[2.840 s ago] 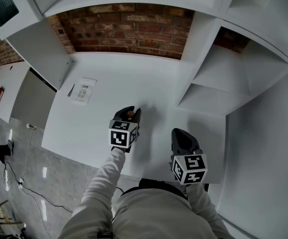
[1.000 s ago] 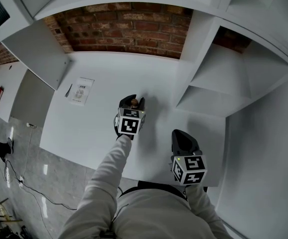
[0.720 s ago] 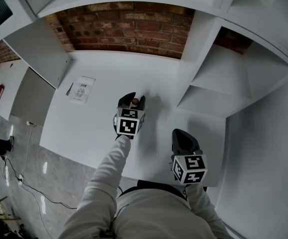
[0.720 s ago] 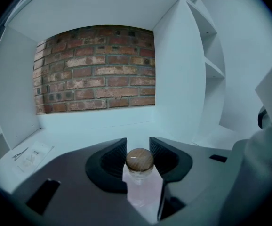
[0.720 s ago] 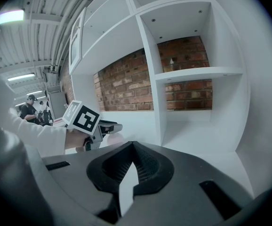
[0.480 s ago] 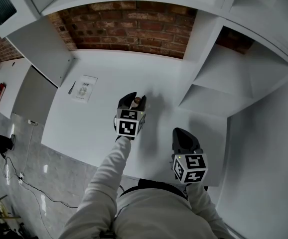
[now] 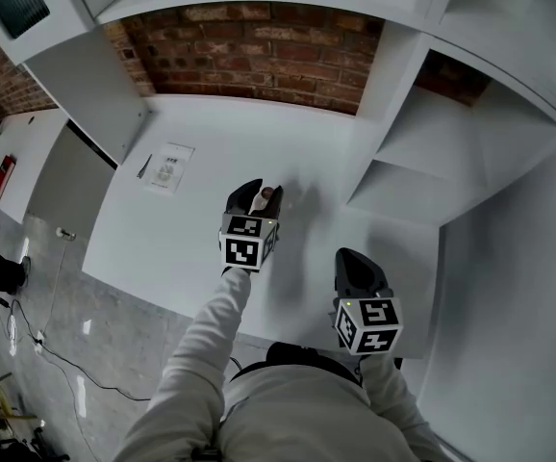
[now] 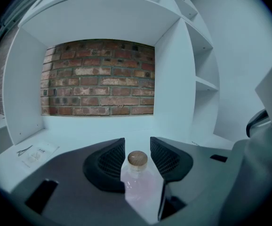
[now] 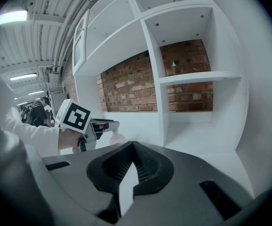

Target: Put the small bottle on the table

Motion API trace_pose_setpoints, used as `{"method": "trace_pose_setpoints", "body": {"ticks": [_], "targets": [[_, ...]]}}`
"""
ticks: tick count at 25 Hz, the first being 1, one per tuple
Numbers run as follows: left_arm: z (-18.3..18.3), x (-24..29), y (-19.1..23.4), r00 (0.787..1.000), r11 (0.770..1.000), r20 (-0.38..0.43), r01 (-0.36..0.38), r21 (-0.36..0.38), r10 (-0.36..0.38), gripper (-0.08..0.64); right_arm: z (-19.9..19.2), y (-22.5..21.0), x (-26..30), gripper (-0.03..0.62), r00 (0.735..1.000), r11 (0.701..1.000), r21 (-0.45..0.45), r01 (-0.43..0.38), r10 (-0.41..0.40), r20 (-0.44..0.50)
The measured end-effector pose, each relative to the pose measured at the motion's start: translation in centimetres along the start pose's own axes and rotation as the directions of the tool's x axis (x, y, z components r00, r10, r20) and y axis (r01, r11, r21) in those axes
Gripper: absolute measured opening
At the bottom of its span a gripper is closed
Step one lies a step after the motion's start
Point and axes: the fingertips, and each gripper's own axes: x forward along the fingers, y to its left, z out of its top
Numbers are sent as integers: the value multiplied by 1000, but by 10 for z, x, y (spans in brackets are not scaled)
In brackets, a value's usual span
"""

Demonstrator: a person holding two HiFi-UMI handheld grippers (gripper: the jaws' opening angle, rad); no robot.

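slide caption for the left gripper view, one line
Left gripper jaws opening, the corked small bottle upright between them, brick wall behind.

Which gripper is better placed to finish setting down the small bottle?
Left gripper. Its fingers are opening around the upright small bottle; the right gripper is shut, empty and back near the table's front edge.
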Motion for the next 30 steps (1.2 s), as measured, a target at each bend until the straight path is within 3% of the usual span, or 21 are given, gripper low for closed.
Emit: {"method": "trace_pose_setpoints", "body": {"ticks": [8, 17, 30], "targets": [[2, -40, 6, 998, 998, 55, -12, -57, 16, 158, 1, 13, -2, 28, 1000, 1000, -14, -27, 27, 13], [-14, -86, 7, 998, 992, 58, -17, -121, 25, 74, 1, 33, -12, 28, 998, 998, -34, -50, 51, 23], [-37, -147, -2, 998, 979, 58, -9, -206, 21, 34, -8, 61, -32, 28, 998, 998, -46, -50, 52, 33]]}}
